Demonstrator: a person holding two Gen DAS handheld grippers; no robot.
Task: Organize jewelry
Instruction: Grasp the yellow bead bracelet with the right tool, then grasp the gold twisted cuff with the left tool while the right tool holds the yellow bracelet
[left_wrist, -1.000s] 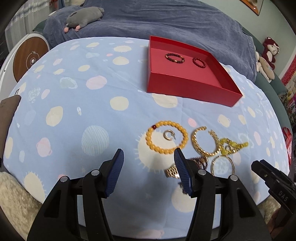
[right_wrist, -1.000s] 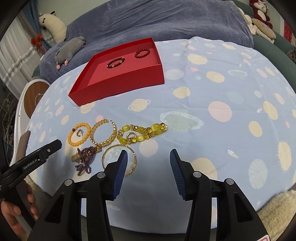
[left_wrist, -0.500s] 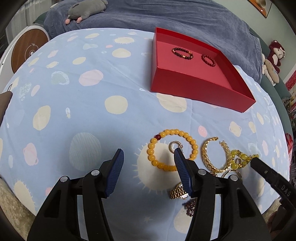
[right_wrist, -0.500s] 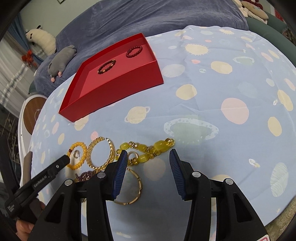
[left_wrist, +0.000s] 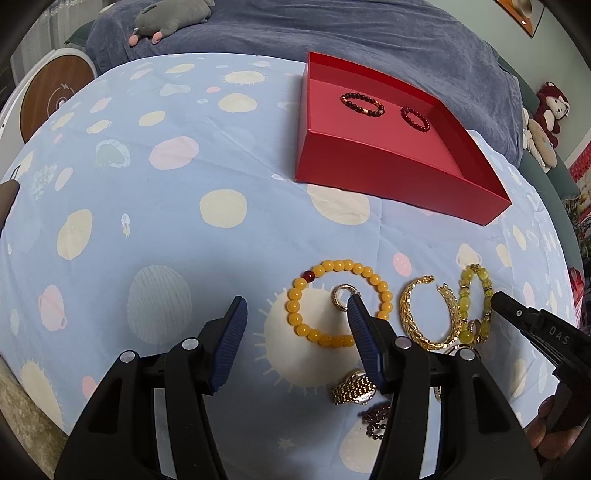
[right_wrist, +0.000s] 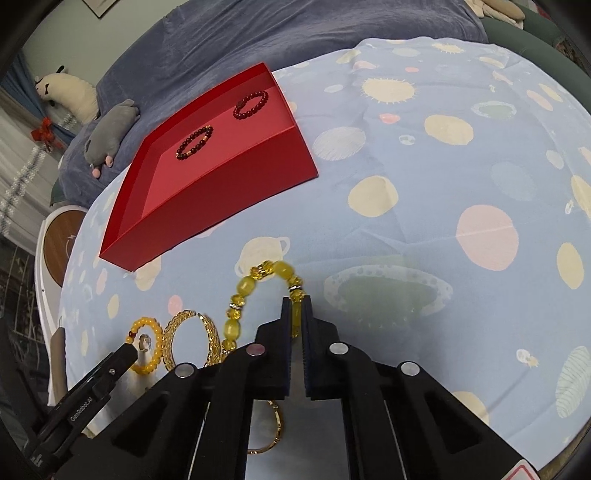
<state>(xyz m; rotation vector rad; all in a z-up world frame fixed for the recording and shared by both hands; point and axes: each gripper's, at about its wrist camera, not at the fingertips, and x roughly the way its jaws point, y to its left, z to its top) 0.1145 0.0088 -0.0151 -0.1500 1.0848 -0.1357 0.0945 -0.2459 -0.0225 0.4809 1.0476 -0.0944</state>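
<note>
Left gripper (left_wrist: 295, 317) held low with jaws spread wide, right gripper (right_wrist: 294, 317) jaws pinched on a bracelet (right_wrist: 258, 286)

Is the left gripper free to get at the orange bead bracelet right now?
Probably yes: the left gripper is open, and the orange bead bracelet lies flat just beyond its fingertips, nothing covering it.

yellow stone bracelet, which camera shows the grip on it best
The right wrist view. There the right tongs are shut on one side of the yellow stone bracelet, whose loop stands clear ahead. The left wrist view shows the bracelet small at the edge, partly overlapping the gold chain bracelet; the grip is hidden.
</note>
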